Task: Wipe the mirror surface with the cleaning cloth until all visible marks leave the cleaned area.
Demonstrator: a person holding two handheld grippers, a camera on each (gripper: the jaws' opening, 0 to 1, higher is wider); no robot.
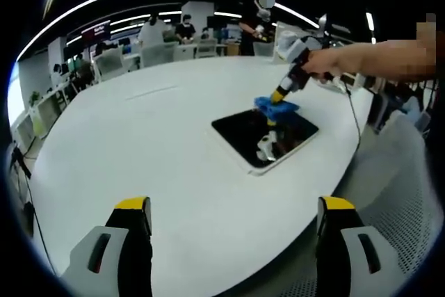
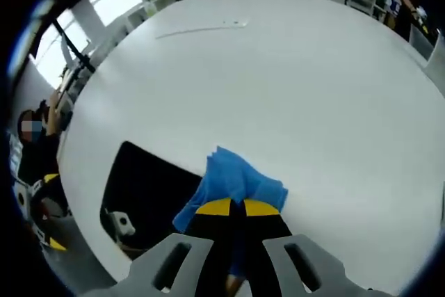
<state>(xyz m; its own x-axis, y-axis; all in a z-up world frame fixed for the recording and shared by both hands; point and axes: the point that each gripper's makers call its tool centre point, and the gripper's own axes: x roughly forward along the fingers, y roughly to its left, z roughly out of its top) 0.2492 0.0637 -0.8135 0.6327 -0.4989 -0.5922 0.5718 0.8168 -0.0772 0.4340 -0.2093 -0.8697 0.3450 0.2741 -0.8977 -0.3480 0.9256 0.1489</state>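
A dark rectangular mirror (image 1: 245, 132) with a white frame lies flat on the white table, right of centre in the left gripper view. A blue cloth (image 1: 276, 106) rests on its far edge, and my right gripper (image 1: 284, 95), held by a hand reaching in from the right, is shut on it. In the right gripper view the yellow-tipped jaws of the right gripper (image 2: 236, 208) pinch the blue cloth (image 2: 236, 177), which overlaps the edge of the mirror (image 2: 142, 182) and the table. My left gripper (image 1: 235, 210) hovers open above the near table edge, holding nothing.
The large white oval table (image 1: 153, 144) spreads wide around the mirror. Its near right edge drops off to a grey floor (image 1: 396, 193). A cable (image 1: 356, 119) trails over the table's right side. Chairs, desks and seated people (image 1: 184, 29) are far behind.
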